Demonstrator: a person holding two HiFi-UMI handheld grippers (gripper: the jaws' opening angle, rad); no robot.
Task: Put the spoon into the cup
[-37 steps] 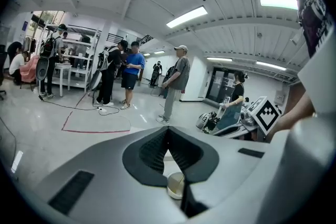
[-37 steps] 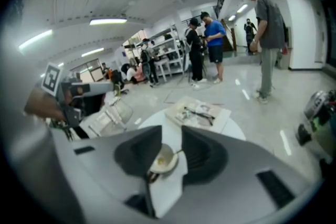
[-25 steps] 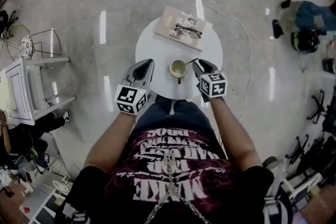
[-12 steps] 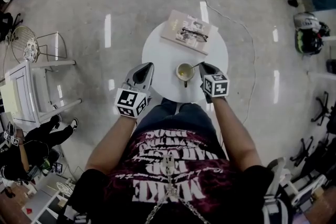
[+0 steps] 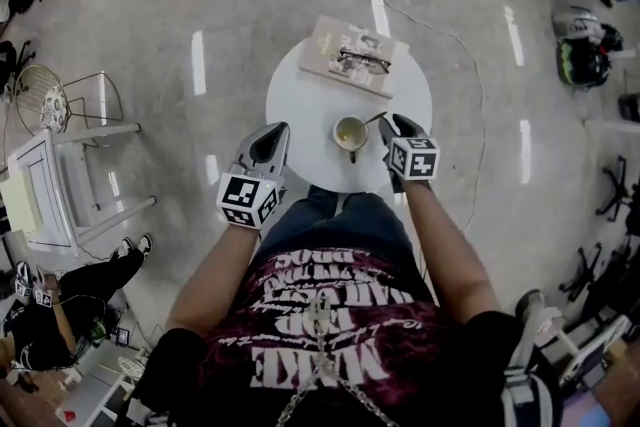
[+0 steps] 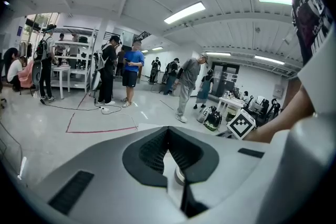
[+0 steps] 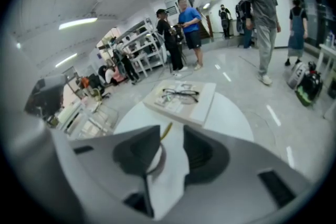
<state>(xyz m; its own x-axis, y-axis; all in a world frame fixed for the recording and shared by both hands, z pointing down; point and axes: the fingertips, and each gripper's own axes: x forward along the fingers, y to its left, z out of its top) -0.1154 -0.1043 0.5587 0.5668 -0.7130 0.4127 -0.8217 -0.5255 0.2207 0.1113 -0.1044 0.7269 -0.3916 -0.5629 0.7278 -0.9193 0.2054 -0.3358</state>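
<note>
1. Round white table point(image 5: 300, 95) on a shiny grey floor, with people standing far off. A book point(image 5: 345, 50) with glasses point(image 5: 362, 63) on it lies at the table's far side.
2. Cup point(image 5: 349, 132) sits mid-table, toward the near edge. Spoon point(image 5: 376, 118) has its bowl end in the cup, and the handle leans out over the rim to the far right.
3. My read is that the put-in is done. All that's left is backing my right gripper point(image 5: 397, 125) away without knocking the handle.
4. Right jaws have just been opening and stand apart. In the right gripper view the spoon point(image 7: 166, 131) shows in the gap just past the fingers point(image 7: 202, 152), with no pad pressing on it.
5. Left gripper point(image 5: 272, 137) hangs at the near left table edge, apart from the cup, with its tips together and nothing in them.
</note>
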